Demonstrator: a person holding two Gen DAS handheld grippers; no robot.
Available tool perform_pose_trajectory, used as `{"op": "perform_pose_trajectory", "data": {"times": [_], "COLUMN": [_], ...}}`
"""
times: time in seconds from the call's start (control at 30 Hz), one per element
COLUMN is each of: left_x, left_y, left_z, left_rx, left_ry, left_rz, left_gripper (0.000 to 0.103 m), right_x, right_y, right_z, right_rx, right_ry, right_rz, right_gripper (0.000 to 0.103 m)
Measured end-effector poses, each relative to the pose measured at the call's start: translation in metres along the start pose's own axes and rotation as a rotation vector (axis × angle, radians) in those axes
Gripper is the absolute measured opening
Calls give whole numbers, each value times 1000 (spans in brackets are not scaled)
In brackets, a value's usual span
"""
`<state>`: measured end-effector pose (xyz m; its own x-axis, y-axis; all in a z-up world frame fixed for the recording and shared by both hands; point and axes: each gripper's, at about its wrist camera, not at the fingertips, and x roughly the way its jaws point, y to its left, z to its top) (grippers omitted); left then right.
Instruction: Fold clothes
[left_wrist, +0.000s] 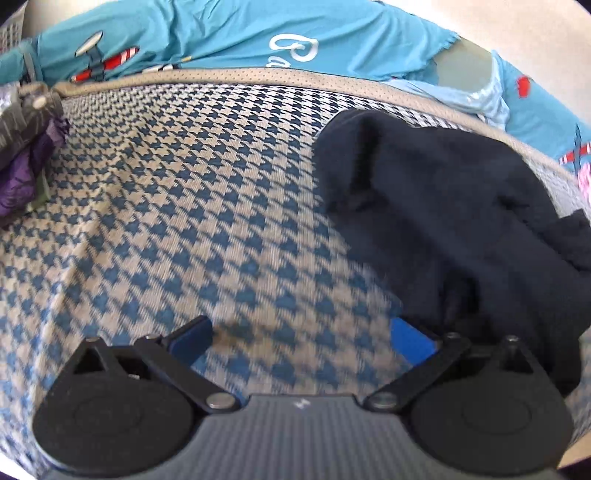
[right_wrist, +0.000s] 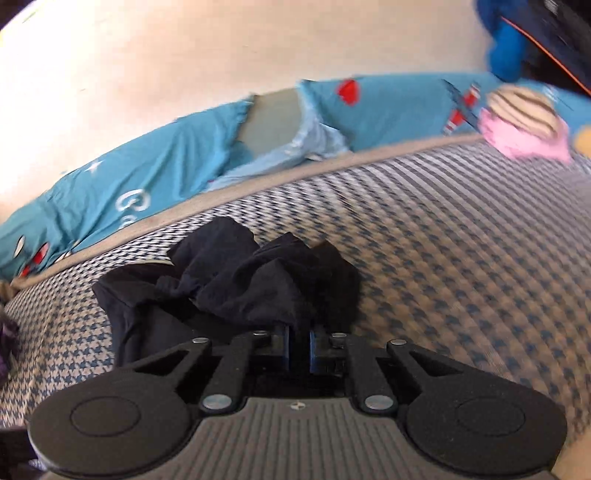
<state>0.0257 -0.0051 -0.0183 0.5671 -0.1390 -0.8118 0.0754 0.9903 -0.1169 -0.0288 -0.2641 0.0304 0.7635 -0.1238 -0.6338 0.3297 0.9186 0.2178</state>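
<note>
Underneath, a woven blue-and-beige houndstooth mat (left_wrist: 177, 206) with a perforated beige border covers the bed, a teal cartoon-print sheet (left_wrist: 229, 33) bunched behind it. On the mat lies a crumpled black garment (right_wrist: 258, 280) (soft, matte knit). The right gripper (right_wrist: 299, 349), blue-padded fingers pressed together, pinches its near edge. The left gripper (left_wrist: 301, 338) hovers spread wide, the garment touching its right finger.
</note>
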Motion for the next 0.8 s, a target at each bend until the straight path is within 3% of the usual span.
{"op": "perform_pose_trajectory", "data": {"times": [0.17, 0.47, 0.8], "left_x": [-14, -30, -36], "left_y": [-9, -5, -4], "left_z": [-26, -47, -51], "left_rx": [85, 89, 67], "left_ry": [-15, -25, -27], "left_rz": [18, -4, -18], "left_gripper": [103, 103, 103], "right_x": [-11, -28, -65], "right_y": [-30, -51, -43], "right_z": [-18, -35, -36], "right_rx": [55, 67, 6], "right_ry": [33, 48, -114], "right_rz": [-87, -124, -101], "right_gripper": [10, 24, 27]}}
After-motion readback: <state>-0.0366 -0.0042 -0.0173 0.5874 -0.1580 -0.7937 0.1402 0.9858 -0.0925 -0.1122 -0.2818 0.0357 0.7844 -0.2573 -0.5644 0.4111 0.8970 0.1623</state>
